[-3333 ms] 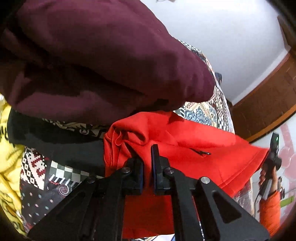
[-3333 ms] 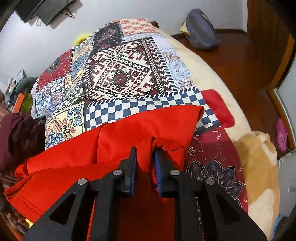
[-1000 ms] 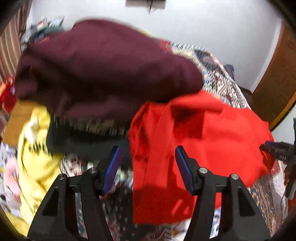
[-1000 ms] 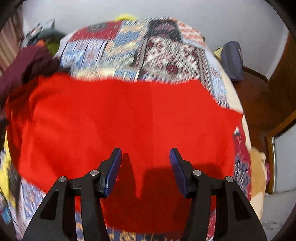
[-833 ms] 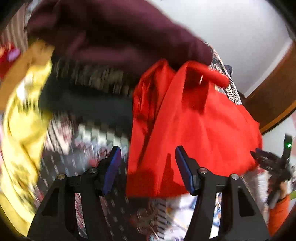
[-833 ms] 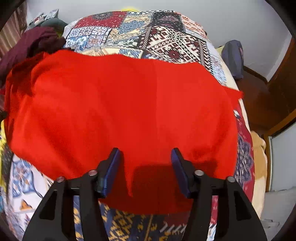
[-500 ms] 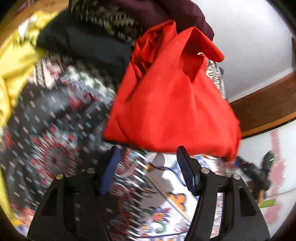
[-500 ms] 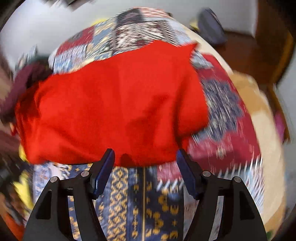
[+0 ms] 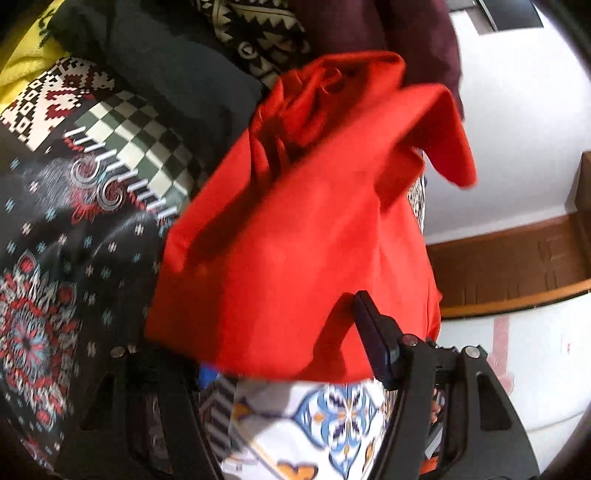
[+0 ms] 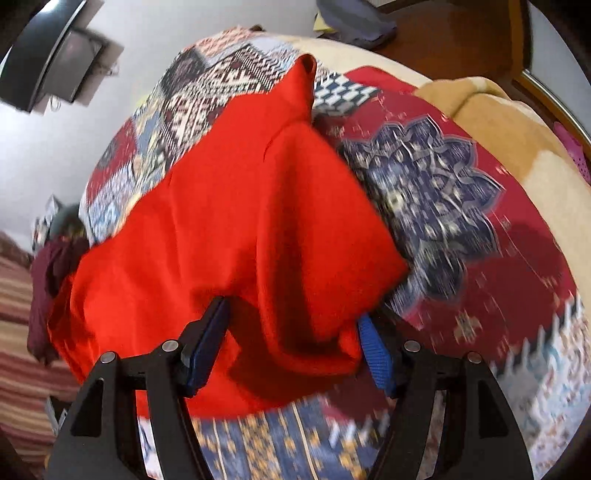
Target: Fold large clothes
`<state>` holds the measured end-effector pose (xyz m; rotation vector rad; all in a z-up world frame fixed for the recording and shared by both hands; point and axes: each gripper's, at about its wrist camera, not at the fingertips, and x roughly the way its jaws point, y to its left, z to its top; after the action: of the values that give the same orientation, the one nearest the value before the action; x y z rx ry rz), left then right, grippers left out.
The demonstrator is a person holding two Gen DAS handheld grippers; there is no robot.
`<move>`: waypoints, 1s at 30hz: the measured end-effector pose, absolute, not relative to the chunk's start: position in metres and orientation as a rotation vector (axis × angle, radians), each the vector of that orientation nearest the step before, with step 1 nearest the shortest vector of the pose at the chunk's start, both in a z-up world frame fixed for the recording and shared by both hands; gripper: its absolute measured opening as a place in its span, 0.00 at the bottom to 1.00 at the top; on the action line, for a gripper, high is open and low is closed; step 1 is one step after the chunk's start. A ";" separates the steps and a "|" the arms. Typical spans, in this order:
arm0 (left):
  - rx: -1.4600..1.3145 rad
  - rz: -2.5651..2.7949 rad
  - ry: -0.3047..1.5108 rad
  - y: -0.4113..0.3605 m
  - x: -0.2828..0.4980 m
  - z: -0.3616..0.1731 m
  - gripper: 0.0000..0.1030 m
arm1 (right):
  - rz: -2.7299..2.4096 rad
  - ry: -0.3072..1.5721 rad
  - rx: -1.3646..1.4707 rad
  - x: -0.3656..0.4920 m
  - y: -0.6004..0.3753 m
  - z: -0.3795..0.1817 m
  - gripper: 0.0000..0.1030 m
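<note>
Released from both grippers since 3 seconds ago, the bright red fabric garment (image 10: 236,236) now lies bunched on the patchwork patterned bedspread (image 10: 461,221), beside a dark maroon garment (image 9: 406,33). Left gripper (image 9: 284,354) stands open with the garment's hem between its jaws. Right gripper (image 10: 295,343) straddles a red fold, its jaws closing but not yet gripping.

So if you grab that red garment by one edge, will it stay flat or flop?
Probably flop: the red garment already sags in soft folds and bunches near its top. It looks thickish, so likely some weight. It should drag rather than slide over the patterned bedspread.
</note>
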<state>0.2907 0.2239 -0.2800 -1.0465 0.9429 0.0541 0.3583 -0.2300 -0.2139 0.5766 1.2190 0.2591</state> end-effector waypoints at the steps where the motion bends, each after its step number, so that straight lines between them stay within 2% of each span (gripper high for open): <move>1: -1.047 0.076 0.929 0.225 0.294 -0.281 0.59 | 0.253 1.213 0.574 0.362 -0.227 -0.215 0.52; 2: -1.041 0.105 0.917 0.226 0.297 -0.281 0.51 | 0.248 1.212 0.558 0.363 -0.224 -0.214 0.41; 3: -1.027 0.136 0.910 0.229 0.297 -0.280 0.47 | 0.246 1.210 0.537 0.364 -0.221 -0.213 0.34; 4: -1.017 0.157 0.905 0.228 0.298 -0.280 0.39 | 0.244 1.204 0.520 0.361 -0.222 -0.211 0.22; 5: -1.005 0.177 0.895 0.228 0.299 -0.279 0.29 | 0.245 1.197 0.500 0.359 -0.221 -0.208 0.16; 6: -0.998 0.186 0.889 0.227 0.298 -0.278 0.23 | 0.245 1.188 0.471 0.358 -0.220 -0.204 0.15; 7: -0.994 0.181 0.887 0.230 0.294 -0.276 0.14 | 0.249 1.172 0.447 0.356 -0.219 -0.198 0.13; 9: -0.963 0.170 0.874 0.225 0.290 -0.264 0.08 | 0.268 1.149 0.410 0.353 -0.221 -0.187 0.11; 18: -0.764 0.028 0.833 0.202 0.239 -0.187 0.06 | 0.325 1.068 0.392 0.318 -0.250 -0.138 0.09; 25: -0.669 0.022 0.930 0.188 0.193 -0.187 0.06 | 0.304 1.102 0.356 0.273 -0.268 -0.140 0.09; 28: -0.673 0.049 0.982 0.195 0.179 -0.204 0.10 | 0.303 1.141 0.288 0.260 -0.262 -0.152 0.09; 30: -0.648 0.083 1.026 0.198 0.173 -0.215 0.22 | 0.299 1.174 0.259 0.252 -0.261 -0.160 0.11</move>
<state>0.1727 0.1985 -0.2146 -0.6479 1.0261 0.0831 0.2523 -0.2611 -0.1603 0.2593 1.1739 0.2989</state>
